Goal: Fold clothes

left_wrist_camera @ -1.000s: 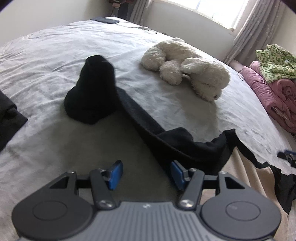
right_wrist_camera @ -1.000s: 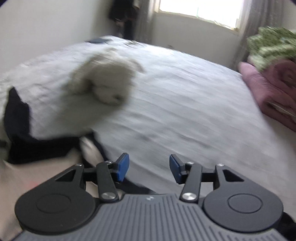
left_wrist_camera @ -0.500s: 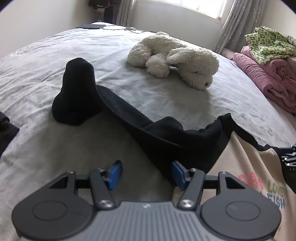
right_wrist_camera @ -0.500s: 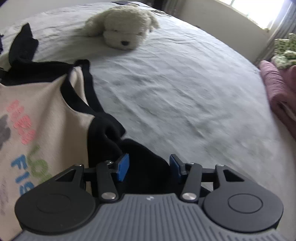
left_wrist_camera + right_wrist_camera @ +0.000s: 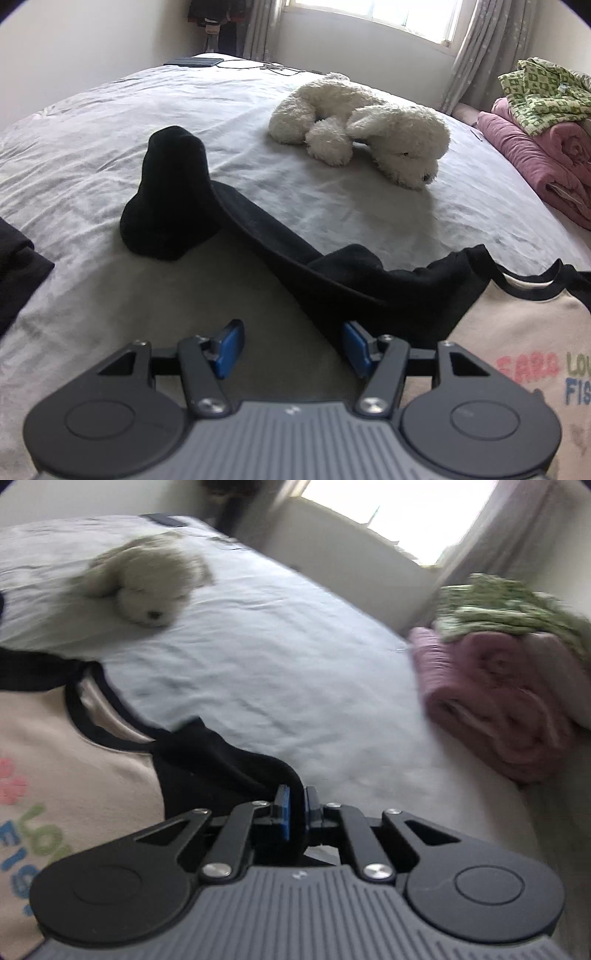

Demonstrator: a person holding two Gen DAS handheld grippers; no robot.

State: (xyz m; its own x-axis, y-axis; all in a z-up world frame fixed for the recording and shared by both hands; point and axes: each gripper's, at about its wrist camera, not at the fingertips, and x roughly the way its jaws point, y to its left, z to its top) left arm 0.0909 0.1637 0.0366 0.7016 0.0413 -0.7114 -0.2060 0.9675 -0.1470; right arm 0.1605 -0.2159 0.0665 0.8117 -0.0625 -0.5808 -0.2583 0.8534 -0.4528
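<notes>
Fingers of the right gripper (image 5: 295, 806) were found pinched together on a black sleeve (image 5: 229, 764) of the shirt (image 5: 74, 775); half a second before they had been spread apart around that cloth. Fingers of the left gripper (image 5: 291, 341) were kept spread wide, nothing held between them, with the right blue pad (image 5: 356, 341) just beside the other black sleeve (image 5: 258, 229). The shirt, cream with a black neckline and coloured lettering, was recorded lying on the grey bed sheet (image 5: 92, 155), nearer the grippers than the white plush dog (image 5: 369, 129). No containers were noted. Beyond the dog, a folded pink blanket (image 5: 498, 701) was seen at the bed's edge with green-patterned cloth (image 5: 498, 609) stacked on top. The right view was motion-blurred.
</notes>
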